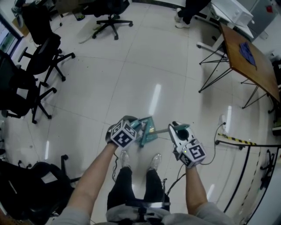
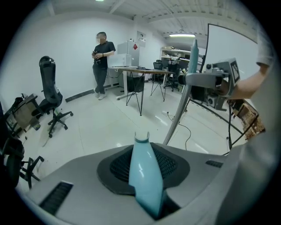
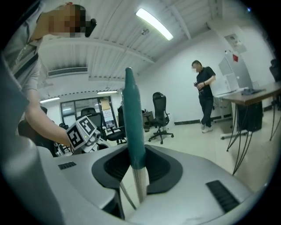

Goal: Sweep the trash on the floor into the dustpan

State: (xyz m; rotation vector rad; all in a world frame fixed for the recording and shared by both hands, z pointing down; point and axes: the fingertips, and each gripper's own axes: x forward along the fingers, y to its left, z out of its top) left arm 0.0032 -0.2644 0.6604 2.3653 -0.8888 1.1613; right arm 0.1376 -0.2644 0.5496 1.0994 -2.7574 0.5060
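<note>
In the head view my left gripper (image 1: 134,128) is shut on the pale blue handle (image 2: 145,176) of the teal dustpan (image 1: 147,130), which hangs just in front of my feet. My right gripper (image 1: 175,128) is shut on the broom, its silver pole (image 1: 160,130) running left toward the dustpan. The right gripper view shows the broom's teal grip (image 3: 131,123) and pole (image 3: 140,186) standing up between the jaws, with the left gripper's marker cube (image 3: 83,132) beyond. In the left gripper view the broom pole (image 2: 178,118) slants up to the right gripper (image 2: 215,81). No trash can be made out near the dustpan.
Black office chairs (image 1: 44,57) stand at the left and another (image 1: 112,22) at the top. A wooden table (image 1: 250,61) on thin black legs is at the right, a person (image 1: 186,13) stands beyond it. A cable (image 1: 218,134) and striped tape (image 1: 237,139) lie right of me.
</note>
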